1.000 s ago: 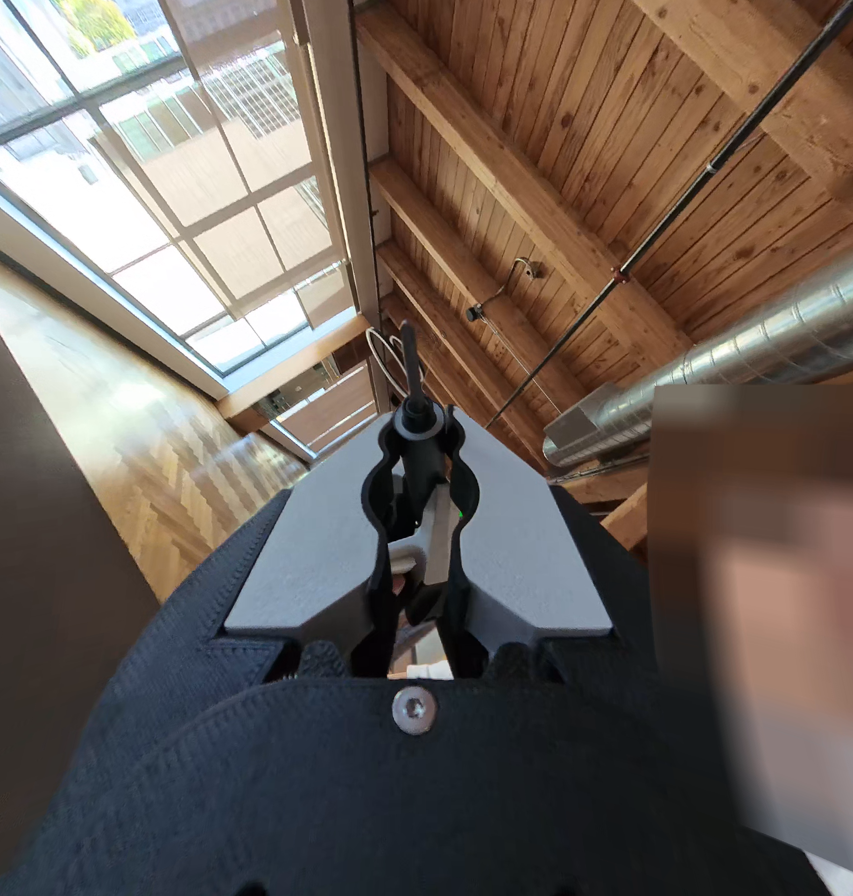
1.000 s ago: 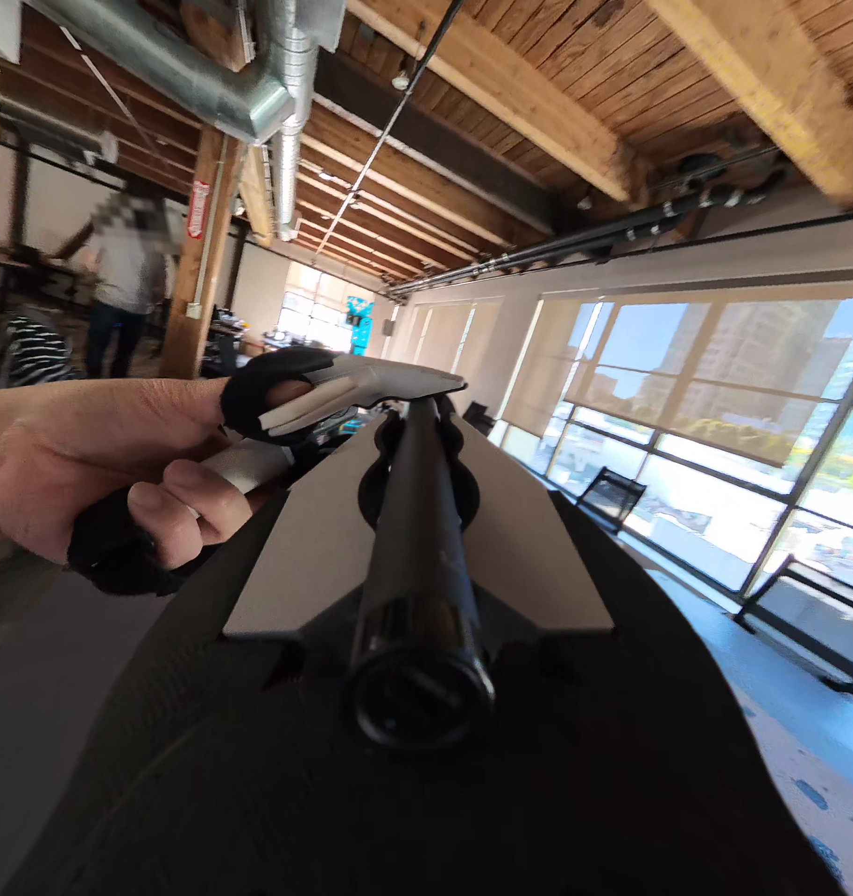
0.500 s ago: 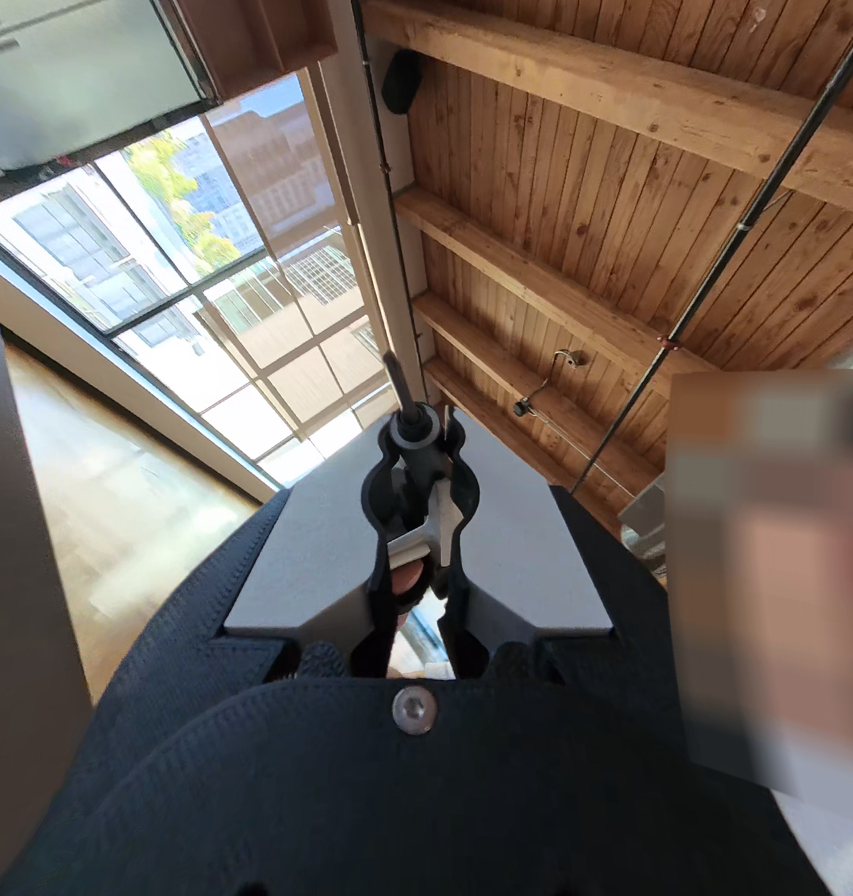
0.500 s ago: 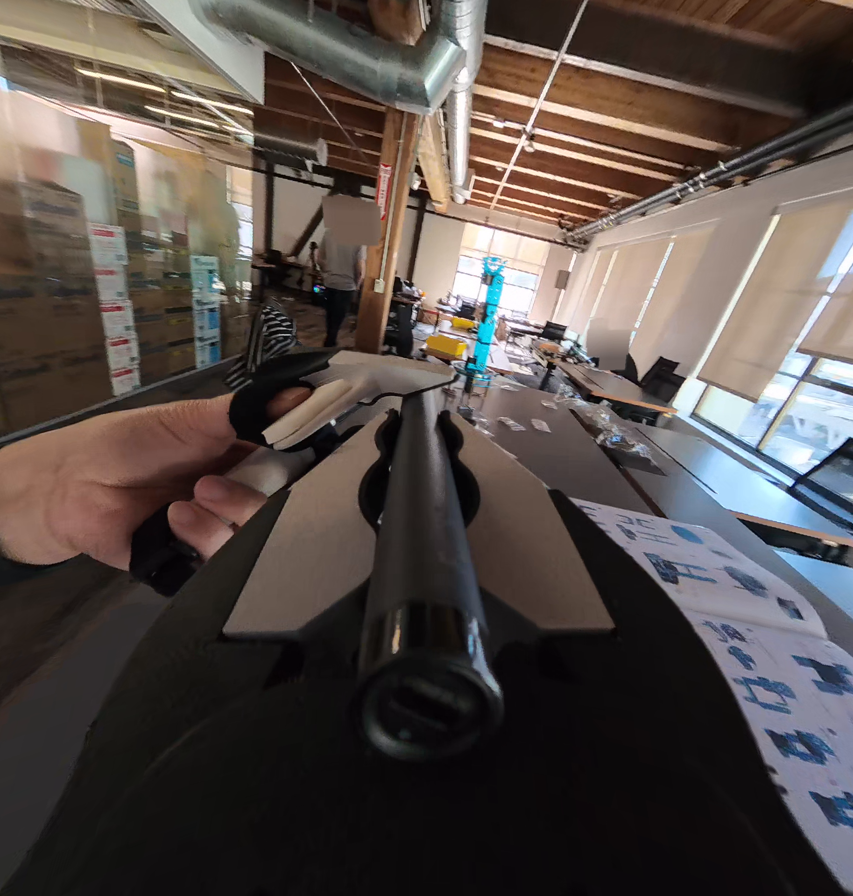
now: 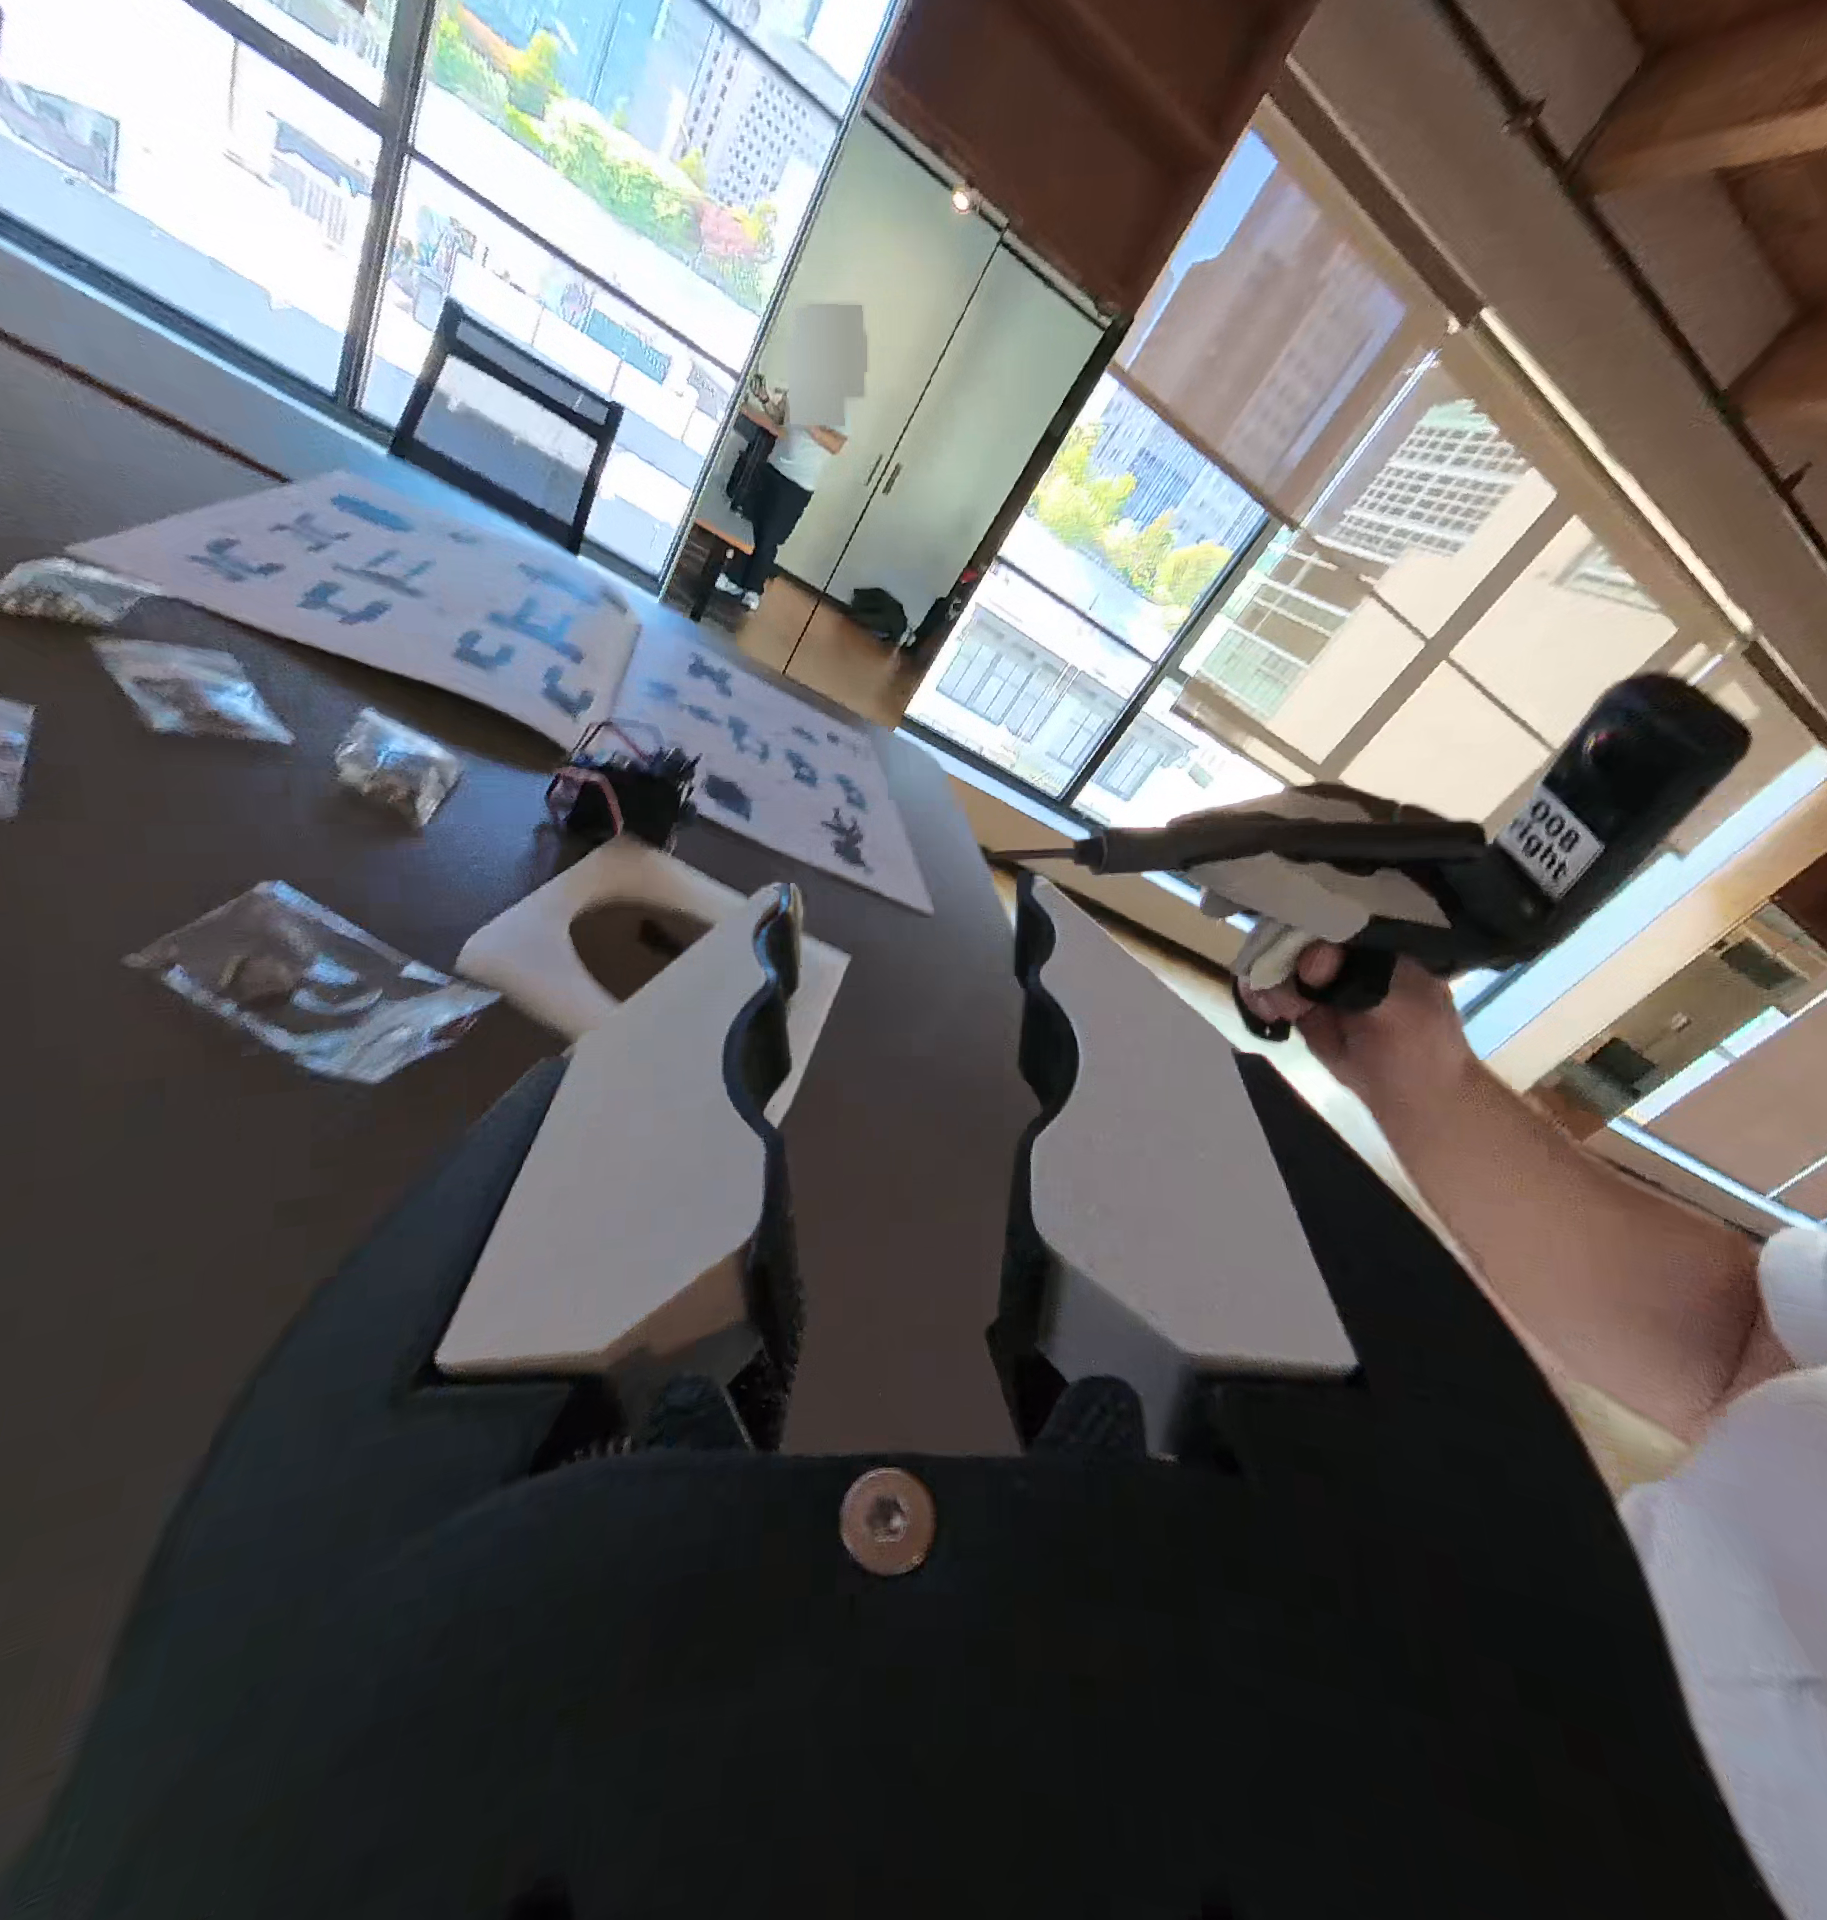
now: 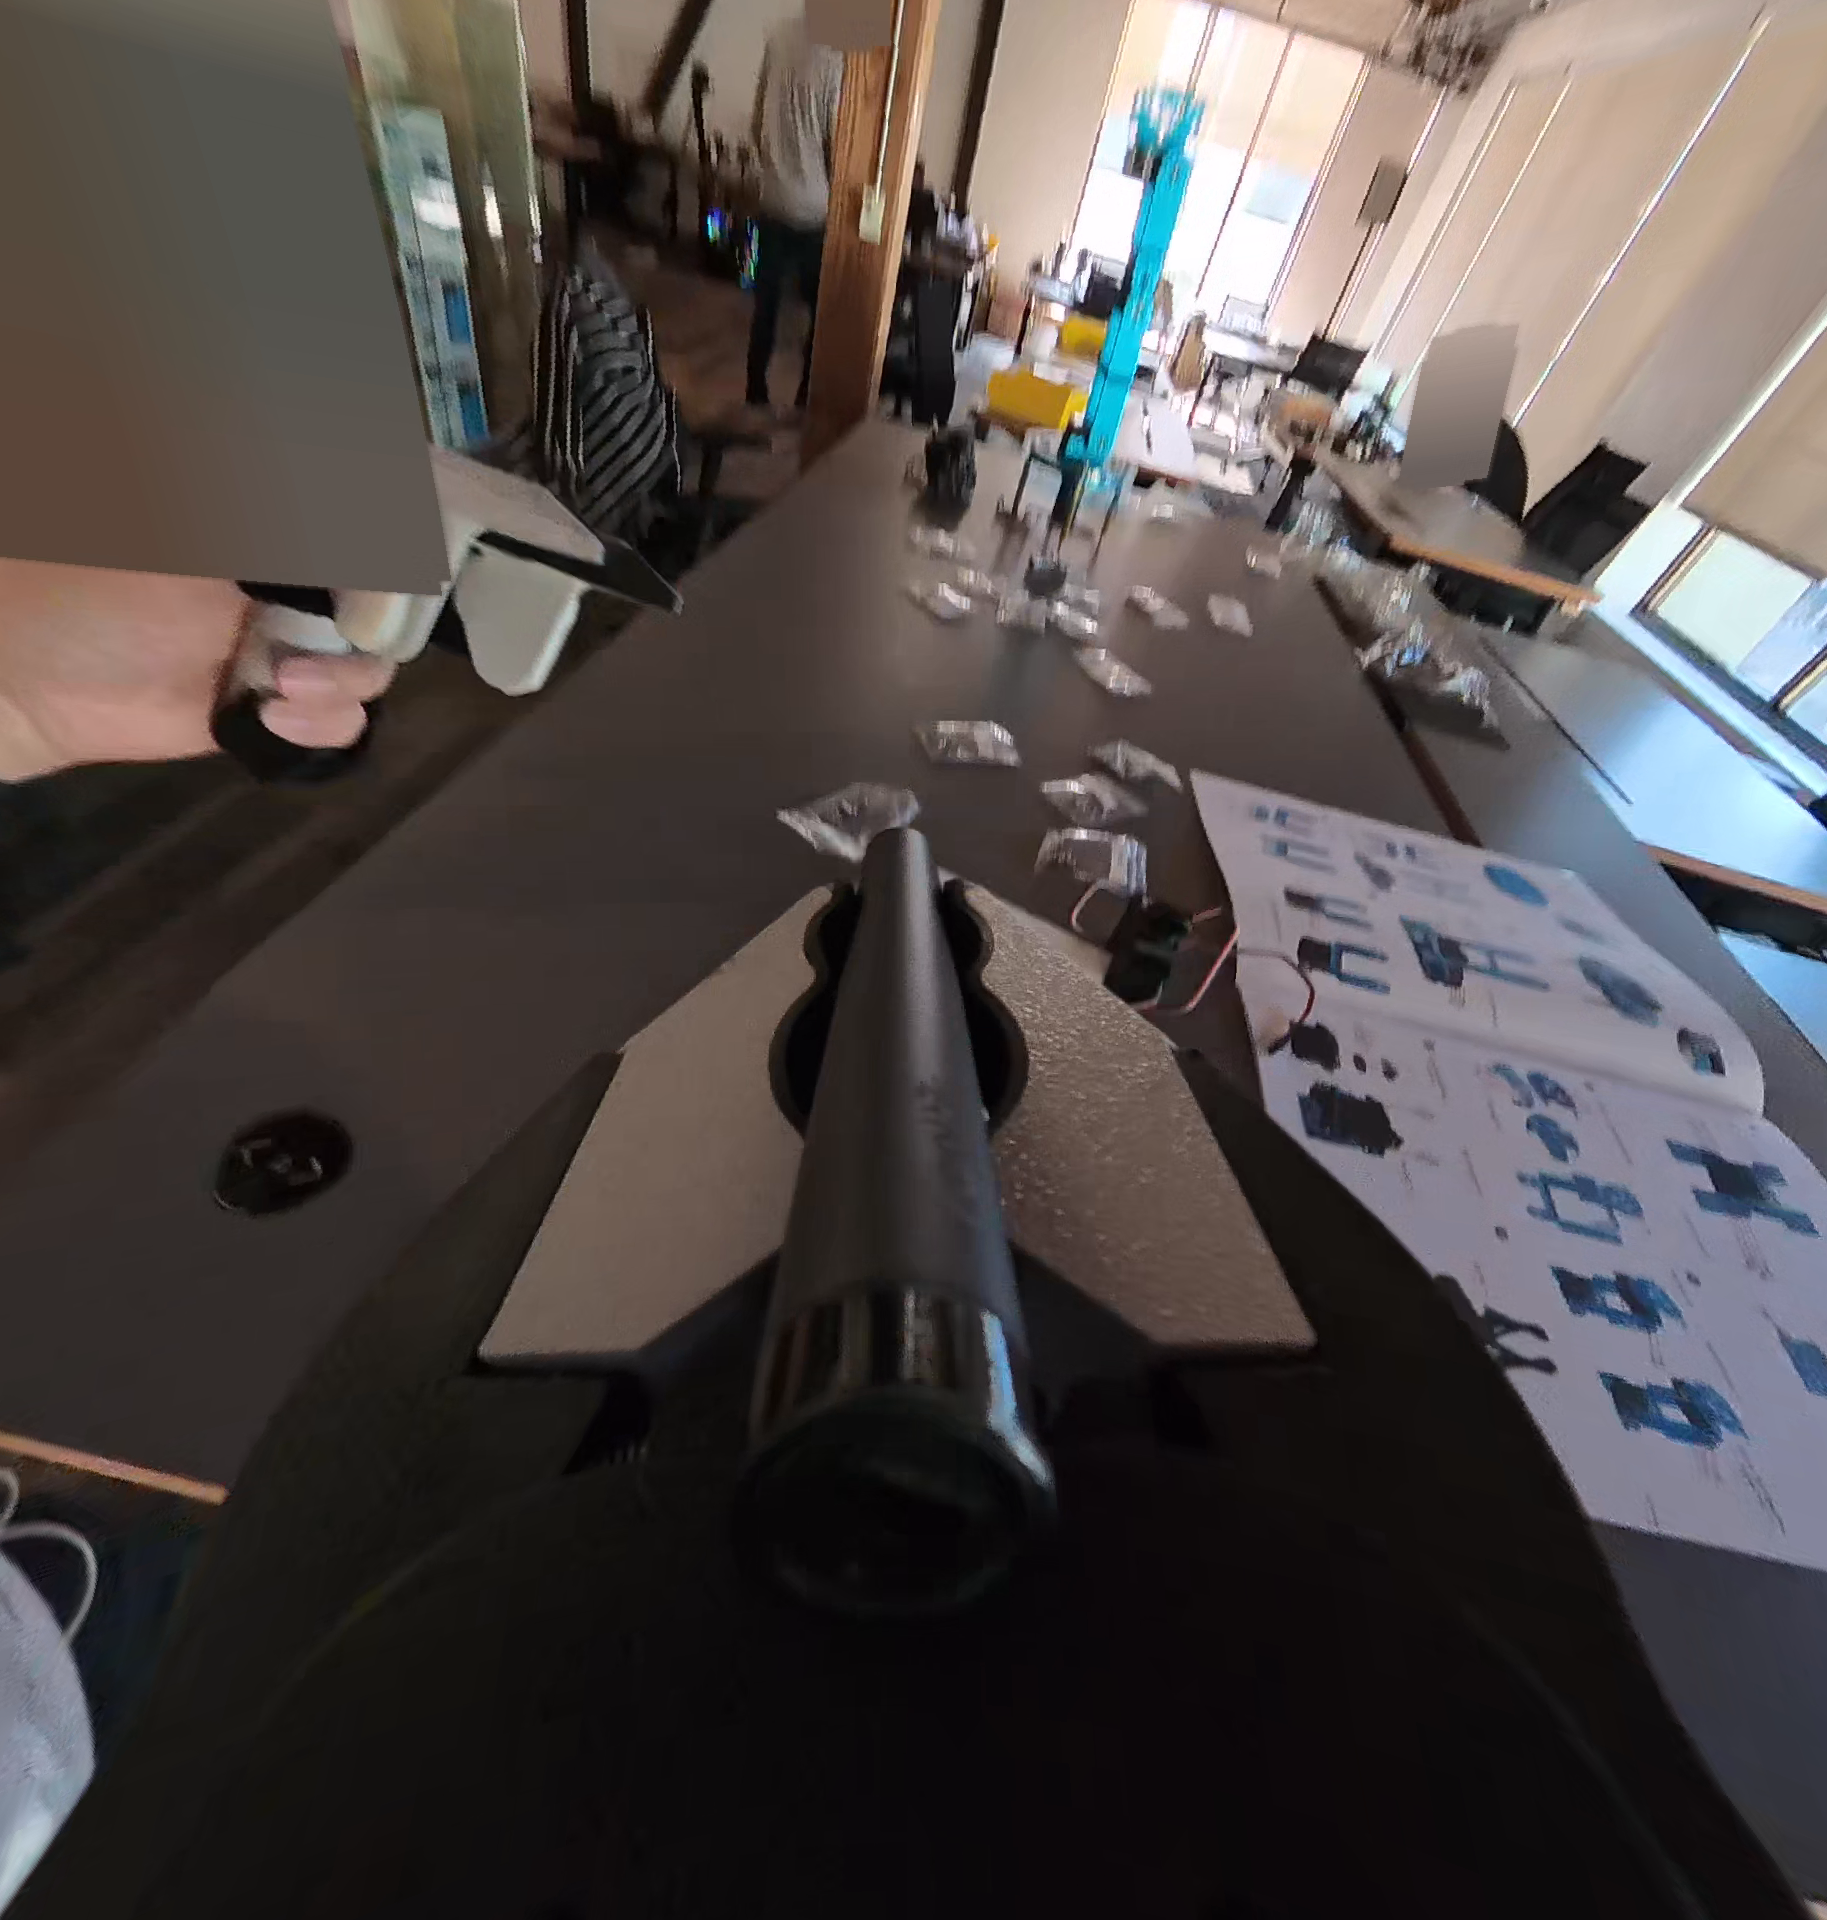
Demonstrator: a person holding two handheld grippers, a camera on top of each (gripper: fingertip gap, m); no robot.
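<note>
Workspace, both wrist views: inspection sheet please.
Surface: long dark tabletop.
Job's things: dark cylindrical screwdriver; white foam block with a round hole; small black servo with red wires; open white instruction booklet with blue diagrams.
Clutter: clear plastic parts bags scattered.
Grippers: left gripper open, empty; right gripper shut on the screwdriver.
Cables: servo wires only.
Surroundings: big windows, black chair, people standing beyond.

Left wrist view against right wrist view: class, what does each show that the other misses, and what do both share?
Left only: open left tongs, a white foam block with a round hole.
Right only: a turquoise tower, a round table socket.
Both: the dark table, clear bags, an open booklet, the right tongs shut on a dark screwdriver.
</note>
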